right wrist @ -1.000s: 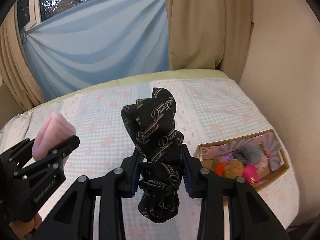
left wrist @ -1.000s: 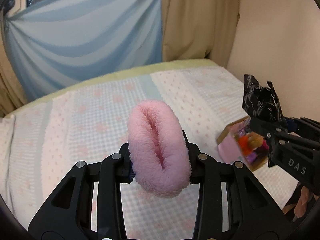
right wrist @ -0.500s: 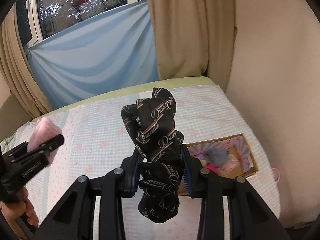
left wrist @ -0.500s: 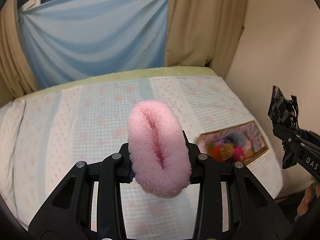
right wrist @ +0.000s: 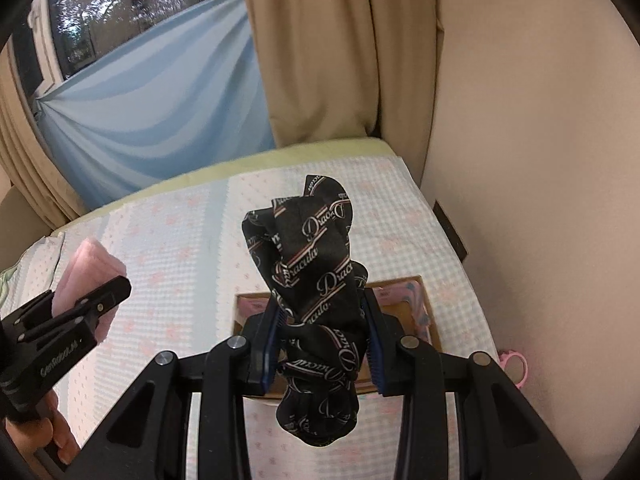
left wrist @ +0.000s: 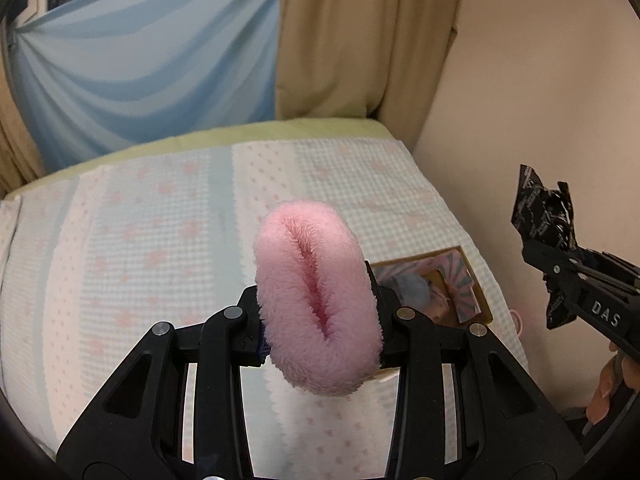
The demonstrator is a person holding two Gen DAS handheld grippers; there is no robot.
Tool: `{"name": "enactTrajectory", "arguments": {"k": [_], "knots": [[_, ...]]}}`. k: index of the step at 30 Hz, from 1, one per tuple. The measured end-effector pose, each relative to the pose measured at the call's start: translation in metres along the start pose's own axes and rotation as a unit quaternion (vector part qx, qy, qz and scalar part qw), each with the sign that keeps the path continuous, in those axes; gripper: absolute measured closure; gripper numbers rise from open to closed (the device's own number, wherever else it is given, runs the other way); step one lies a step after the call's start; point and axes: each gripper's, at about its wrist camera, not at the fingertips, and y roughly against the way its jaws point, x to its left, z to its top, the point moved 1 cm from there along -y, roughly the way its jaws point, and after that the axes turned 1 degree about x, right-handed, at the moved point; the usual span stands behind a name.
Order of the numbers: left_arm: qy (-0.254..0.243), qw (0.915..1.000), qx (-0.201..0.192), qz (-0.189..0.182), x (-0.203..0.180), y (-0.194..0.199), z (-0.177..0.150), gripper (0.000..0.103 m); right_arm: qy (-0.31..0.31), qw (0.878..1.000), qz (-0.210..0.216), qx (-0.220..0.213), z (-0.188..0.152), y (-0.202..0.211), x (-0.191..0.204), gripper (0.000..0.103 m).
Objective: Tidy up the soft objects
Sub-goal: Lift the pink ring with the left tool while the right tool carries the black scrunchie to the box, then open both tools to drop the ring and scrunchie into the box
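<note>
Checked pastel bedspread on the bed (right wrist: 168, 264) is bare of loose items except a small pink ring (right wrist: 514, 362) at its near right edge; the shallow cardboard box (left wrist: 478, 286), near right, already holds some soft things. Two remain in the air, so I judge the job nearly done. Left tongs (left wrist: 316, 322) squeeze a fluffy pink scrunchie (left wrist: 316, 300); right tongs (right wrist: 322, 344) clamp a black printed cloth (right wrist: 316, 288) above the box.
</note>
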Motion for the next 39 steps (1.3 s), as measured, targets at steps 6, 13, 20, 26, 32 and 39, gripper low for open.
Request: {"name": "enactTrajectory", "arguments": {"k": [6,13,20,26,32,39], "knots": [[-0.01,0.9992,0.04,0.006,-0.038,-0.044,-0.005,0.071,-0.011,0.999,0.003,0.044,-0.003,-0.043,-0.037,0.07],[-0.007,0.9957,0.091,0.014,-0.051,-0.107,-0.022,0.071,-0.036,0.995,0.001,0.097,-0.016,-0.108,-0.069,0.07],[-0.013,0.9894,0.144,0.014,-0.045,-0.179,-0.046,0.071,-0.063,0.988,-0.003,0.139,-0.035,-0.157,-0.081,0.07],[-0.008,0.9837,0.179,0.016,-0.044,-0.223,-0.065,0.071,-0.109,0.98,0.008,0.168,-0.054,-0.188,-0.097,0.07],[-0.029,0.9846,0.172,-0.001,-0.05,-0.226,-0.077,0.016,-0.133,0.976,0.026,0.17,-0.056,-0.201,-0.104,0.054],[-0.017,0.9868,0.161,-0.014,-0.051,-0.219,-0.083,0.0,-0.135,0.979,0.011,0.151,-0.059,-0.196,-0.106,0.001]]}}
